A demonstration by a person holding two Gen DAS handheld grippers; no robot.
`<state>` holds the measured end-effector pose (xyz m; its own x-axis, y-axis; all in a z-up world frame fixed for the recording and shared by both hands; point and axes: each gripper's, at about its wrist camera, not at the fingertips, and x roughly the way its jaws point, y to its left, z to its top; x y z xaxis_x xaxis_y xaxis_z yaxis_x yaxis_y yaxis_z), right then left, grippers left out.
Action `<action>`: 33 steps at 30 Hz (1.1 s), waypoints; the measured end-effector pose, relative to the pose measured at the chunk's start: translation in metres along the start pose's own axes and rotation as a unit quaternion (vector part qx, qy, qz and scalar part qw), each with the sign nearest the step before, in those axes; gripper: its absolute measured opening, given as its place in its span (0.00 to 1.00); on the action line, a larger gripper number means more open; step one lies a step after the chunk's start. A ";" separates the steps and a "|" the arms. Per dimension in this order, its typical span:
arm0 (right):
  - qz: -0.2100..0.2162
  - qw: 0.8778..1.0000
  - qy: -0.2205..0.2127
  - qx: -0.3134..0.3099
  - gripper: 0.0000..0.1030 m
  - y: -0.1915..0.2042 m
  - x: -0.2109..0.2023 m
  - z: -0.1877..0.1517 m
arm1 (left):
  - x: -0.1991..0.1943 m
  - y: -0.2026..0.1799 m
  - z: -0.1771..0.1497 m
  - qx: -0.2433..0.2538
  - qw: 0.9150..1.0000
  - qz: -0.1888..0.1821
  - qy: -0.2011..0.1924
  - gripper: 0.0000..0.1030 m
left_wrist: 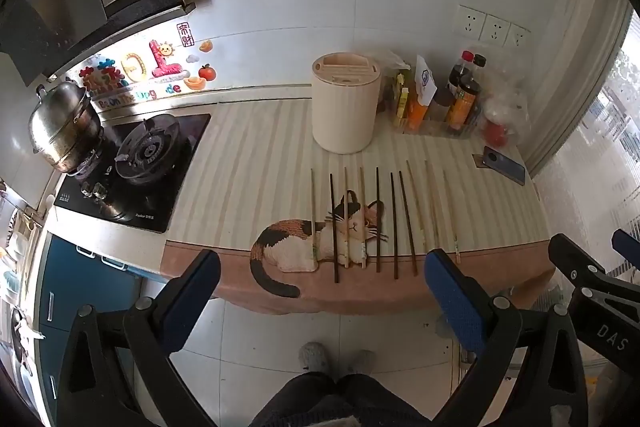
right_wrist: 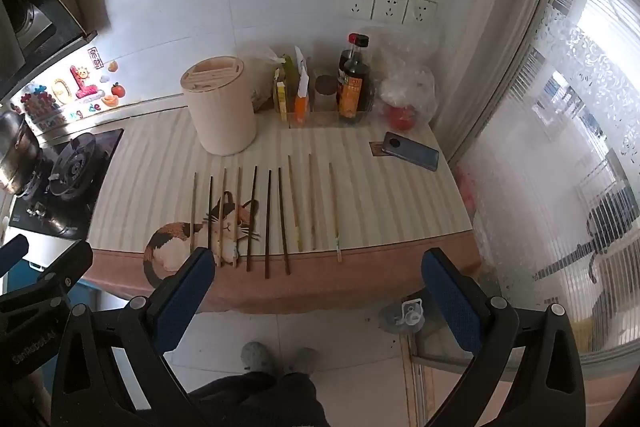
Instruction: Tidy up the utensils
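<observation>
Several chopsticks, some dark [left_wrist: 378, 219] [right_wrist: 267, 223] and some pale bamboo [left_wrist: 432, 205] [right_wrist: 312, 201], lie side by side on the striped counter mat [left_wrist: 248, 163] [right_wrist: 152, 163]. A cream cylindrical utensil holder [left_wrist: 345, 103] [right_wrist: 219, 105] with slots in its lid stands behind them. My left gripper [left_wrist: 322, 273] is open and empty, held in front of the counter edge, short of the chopsticks. My right gripper [right_wrist: 318, 267] is open and empty, also in front of the edge; it shows at the right of the left wrist view [left_wrist: 592, 267].
A cat picture [left_wrist: 320, 239] is on the mat under the left chopsticks. Sauce bottles [right_wrist: 352, 83], packets and plastic bags stand at the back right. A phone [right_wrist: 410, 151] lies right. A gas hob [left_wrist: 140, 155] with a steel pot [left_wrist: 66, 123] is left.
</observation>
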<state>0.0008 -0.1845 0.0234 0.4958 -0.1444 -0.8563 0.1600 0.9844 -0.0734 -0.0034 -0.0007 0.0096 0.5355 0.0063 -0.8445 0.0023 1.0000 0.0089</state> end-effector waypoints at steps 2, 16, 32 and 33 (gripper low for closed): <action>0.000 1.000 0.001 0.000 1.00 0.002 0.000 -0.001 | 0.000 0.000 -0.001 0.001 1.000 0.001 -0.001 1.00; 0.001 1.000 -0.009 -0.003 1.00 0.000 -0.009 0.000 | -0.005 0.004 -0.003 0.000 1.000 0.001 -0.003 1.00; 0.005 1.000 -0.012 -0.005 1.00 0.002 -0.017 -0.007 | -0.016 0.012 0.001 0.000 1.000 0.000 -0.007 1.00; 0.005 1.000 -0.013 -0.005 1.00 0.002 -0.018 -0.007 | -0.016 0.011 0.001 0.000 1.000 0.000 -0.007 1.00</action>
<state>-0.0139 -0.1789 0.0349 0.5187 -0.1374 -0.8438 0.1462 0.9867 -0.0708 -0.0110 0.0105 0.0236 0.5476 0.0067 -0.8367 0.0022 1.0000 0.0094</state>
